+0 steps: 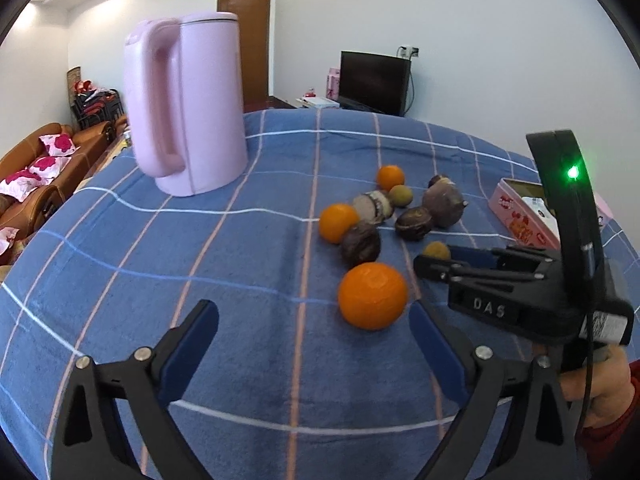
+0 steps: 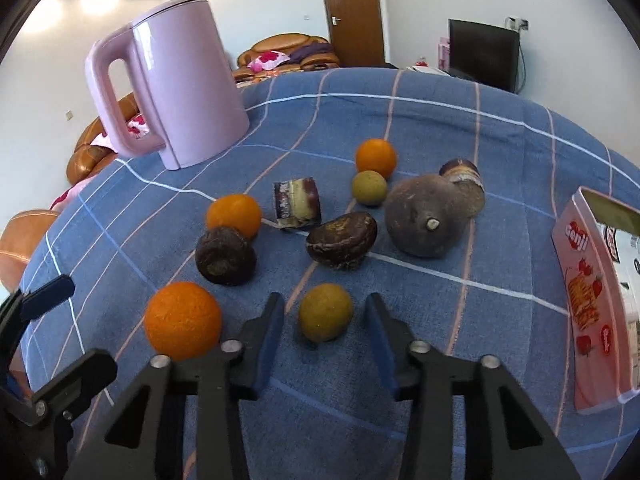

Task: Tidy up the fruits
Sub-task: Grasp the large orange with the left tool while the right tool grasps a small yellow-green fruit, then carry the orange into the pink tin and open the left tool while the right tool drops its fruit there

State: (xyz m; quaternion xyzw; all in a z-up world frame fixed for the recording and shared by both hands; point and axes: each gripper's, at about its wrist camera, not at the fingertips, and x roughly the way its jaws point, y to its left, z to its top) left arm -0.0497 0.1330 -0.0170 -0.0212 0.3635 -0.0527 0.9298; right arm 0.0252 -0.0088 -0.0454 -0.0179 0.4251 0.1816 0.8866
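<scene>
— Right wrist view, report.

— My right claw (image 2: 325, 334) points down at the blue checked tabletop (image 2: 460, 128). Its jaws straddle a small yellow-green fruit (image 2: 326, 317) lying on the cloth, a gap showing on each side; the pads do not press it, so nothing is grasped.

— And the left?

— My left claw (image 1: 314, 340) stands released and wide, empty, with a large orange (image 1: 373, 295) just beyond its right finger.

— Remaining fruit?

— A loose cluster farther back: two more oranges (image 2: 234, 216), a second yellow-green fruit (image 2: 369, 188), two dark brown fruits (image 2: 341, 241), a big brown root (image 2: 426, 216) and two cut pieces (image 2: 297, 202). All rest on the tabletop.

— Other items?

— A pink kettle (image 2: 180, 80) stands upright at the far left, and a pink tin (image 2: 588, 312) sits open at the right edge, well apart from the cluster.
</scene>
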